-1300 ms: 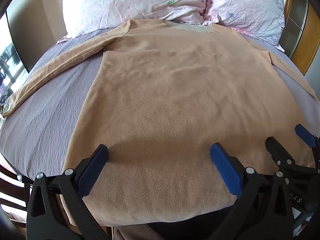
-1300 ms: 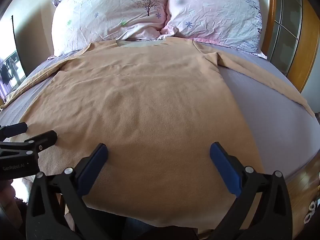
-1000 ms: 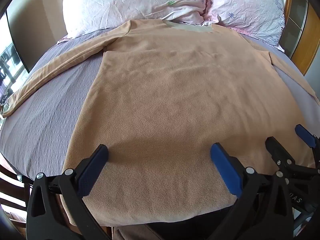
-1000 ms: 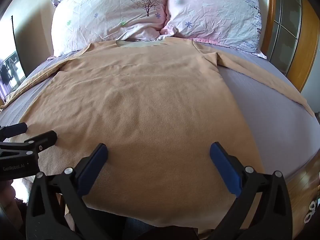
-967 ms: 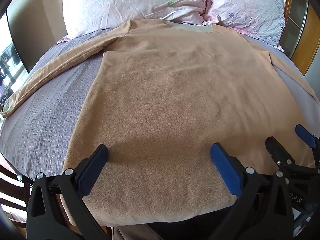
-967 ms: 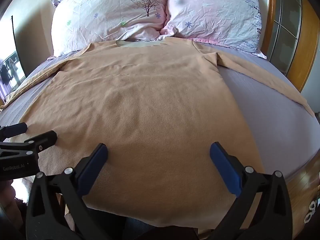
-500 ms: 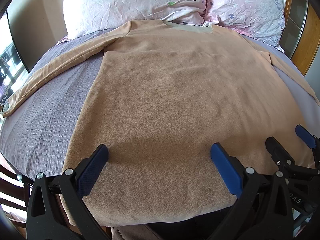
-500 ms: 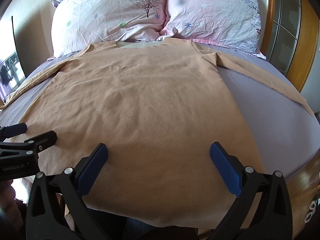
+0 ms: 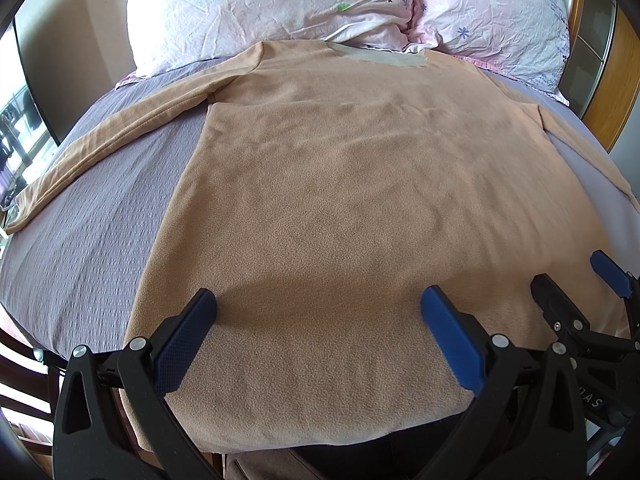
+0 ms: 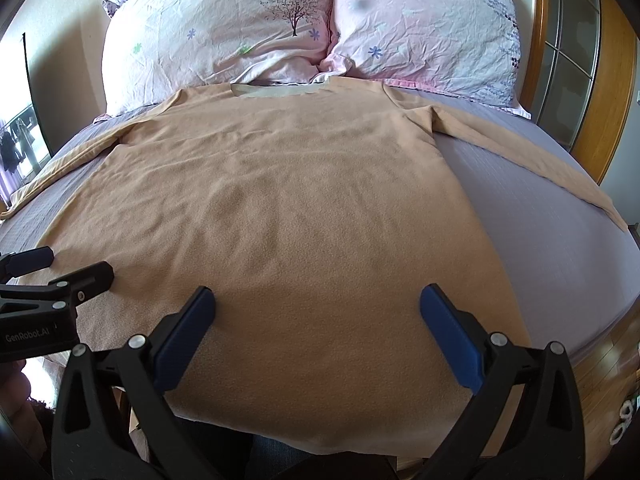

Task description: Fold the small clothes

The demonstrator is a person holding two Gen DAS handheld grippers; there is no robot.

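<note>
**Tan shirt flat on bed**

Tan long-sleeved shirt (image 9: 360,208) spread flat on lavender bed (image 9: 92,232), collar toward far pillows (image 10: 248,28), sleeves out. Left gripper (image 9: 320,336) and right gripper (image 10: 316,332) over near hem, fingers spread, pinching nothing.

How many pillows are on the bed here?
2. One pillow, with a tree print, leans at the head of the bed on the left; the other pillow sits beside it on the right, both behind the shirt's collar.
</note>
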